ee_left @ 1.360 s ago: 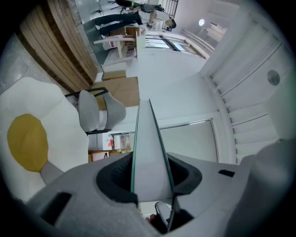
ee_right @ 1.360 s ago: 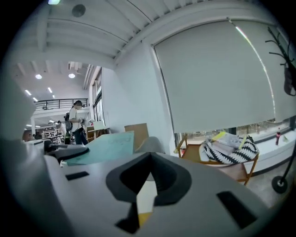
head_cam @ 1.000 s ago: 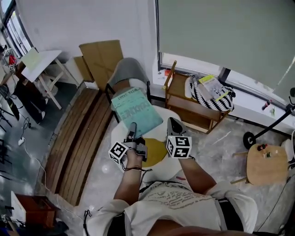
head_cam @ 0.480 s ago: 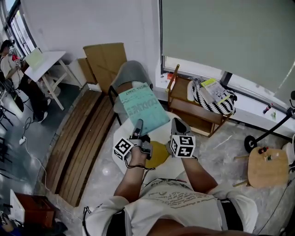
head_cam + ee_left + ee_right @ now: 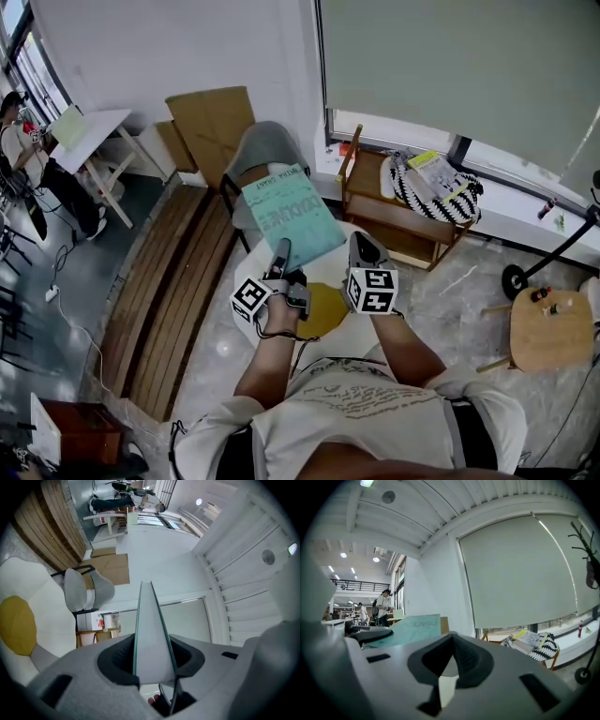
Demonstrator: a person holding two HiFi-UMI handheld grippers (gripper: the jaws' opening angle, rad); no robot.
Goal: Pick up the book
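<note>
White desk (image 5: pixel 323 272) with a yellow centre stands below me on a pale stone floor. A grey chair (image 5: pixel 264 150) sits just past its far edge, with a blind-covered window beyond.

Grip: my left gripper (image 5: pixel 279 251) is clamped on the book (image 5: pixel 286 217). The left gripper view shows the teal-covered book edge-on, pinched between both jaws. My right gripper (image 5: pixel 361 246) carries nothing and its jaws are drawn together. It hovers over the right side of the desk, near the book's near right corner but apart from it.

Location: the book is off the surface, in the air above the desk's far edge and reaching toward the grey chair.

Orientation: the long axis runs from my left gripper away from me toward the far edge, with the far end leaning a little left. The cover faces up. The grip sits on the near short edge, toward its left corner, so nearly the whole length overhangs beyond the jaws.

Assessment: the lift looks largely done. A thin book held by one end is likely to droop and lever in the jaws. I recommend firm pressure, a steady wrist and a straight rise with no swinging. If the free end sags, the right gripper could take the near right corner.
</note>
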